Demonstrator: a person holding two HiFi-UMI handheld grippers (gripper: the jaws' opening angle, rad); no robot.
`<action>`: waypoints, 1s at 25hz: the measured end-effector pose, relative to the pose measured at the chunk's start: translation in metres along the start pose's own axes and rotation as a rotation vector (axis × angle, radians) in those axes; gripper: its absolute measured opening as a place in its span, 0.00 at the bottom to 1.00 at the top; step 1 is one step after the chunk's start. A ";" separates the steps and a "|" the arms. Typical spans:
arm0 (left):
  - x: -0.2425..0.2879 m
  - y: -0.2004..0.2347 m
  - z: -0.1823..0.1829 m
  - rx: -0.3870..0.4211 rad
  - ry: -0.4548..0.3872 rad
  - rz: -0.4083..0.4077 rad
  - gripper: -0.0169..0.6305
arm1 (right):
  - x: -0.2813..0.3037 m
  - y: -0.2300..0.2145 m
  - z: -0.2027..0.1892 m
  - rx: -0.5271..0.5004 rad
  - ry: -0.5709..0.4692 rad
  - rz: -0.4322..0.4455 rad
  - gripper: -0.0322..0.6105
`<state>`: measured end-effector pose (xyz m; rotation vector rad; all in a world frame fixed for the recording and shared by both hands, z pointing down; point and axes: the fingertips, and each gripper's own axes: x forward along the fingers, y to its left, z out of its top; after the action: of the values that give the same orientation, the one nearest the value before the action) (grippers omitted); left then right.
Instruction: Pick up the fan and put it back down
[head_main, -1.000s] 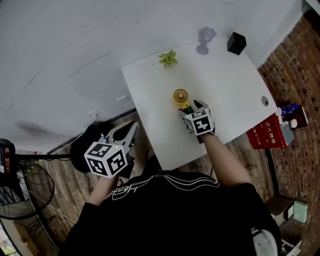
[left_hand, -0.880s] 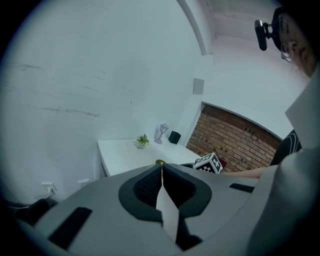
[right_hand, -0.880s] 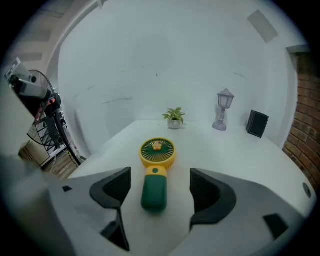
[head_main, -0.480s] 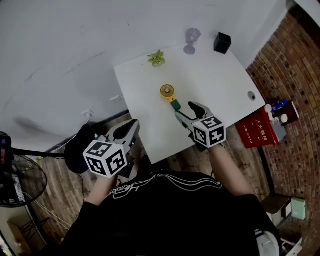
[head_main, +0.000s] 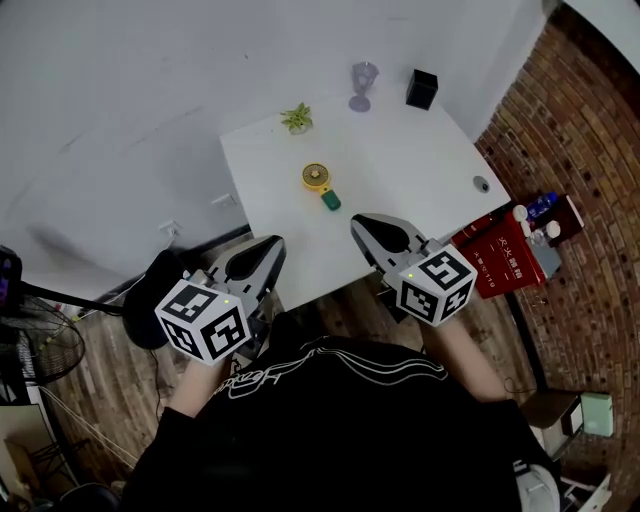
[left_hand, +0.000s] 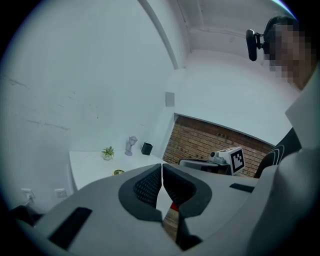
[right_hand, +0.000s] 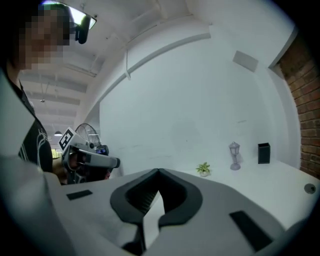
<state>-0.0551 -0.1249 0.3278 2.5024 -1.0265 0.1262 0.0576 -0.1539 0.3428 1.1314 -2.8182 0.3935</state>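
Observation:
The small fan (head_main: 318, 183), yellow head and green handle, lies on the white table (head_main: 420, 160) near its middle, with nothing touching it. My right gripper (head_main: 371, 226) hovers over the table's near edge, well short of the fan, shut and empty. My left gripper (head_main: 267, 248) is off the table's near left corner, its pads together with nothing between them. In the left gripper view the fan (left_hand: 118, 172) shows as a small yellow spot just beyond the shut left gripper (left_hand: 162, 168). The right gripper (right_hand: 159, 173) hides the fan in its own view.
A small potted plant (head_main: 296, 118), a clear lantern-shaped ornament (head_main: 363, 82) and a black box (head_main: 421, 88) stand along the table's far edge. A cable hole (head_main: 481, 184) is at the right edge. A red box (head_main: 505, 262) sits beside the brick wall; a floor fan (head_main: 30, 350) stands left.
My right gripper was open around the fan's handle; it has pulled back toward me, risen and shut empty. The fan stays lying on the table. My left gripper rose a little.

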 end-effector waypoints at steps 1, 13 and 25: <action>-0.002 -0.007 0.001 0.003 -0.007 -0.009 0.08 | -0.005 0.008 0.001 -0.005 0.004 0.022 0.05; -0.015 -0.047 0.002 0.029 -0.053 -0.044 0.08 | -0.036 0.047 0.004 -0.023 -0.024 0.132 0.05; -0.008 -0.047 -0.004 0.034 -0.033 -0.031 0.08 | -0.038 0.042 0.001 -0.003 -0.039 0.133 0.05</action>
<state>-0.0282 -0.0885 0.3134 2.5577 -1.0065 0.0941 0.0561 -0.1001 0.3268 0.9649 -2.9368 0.3798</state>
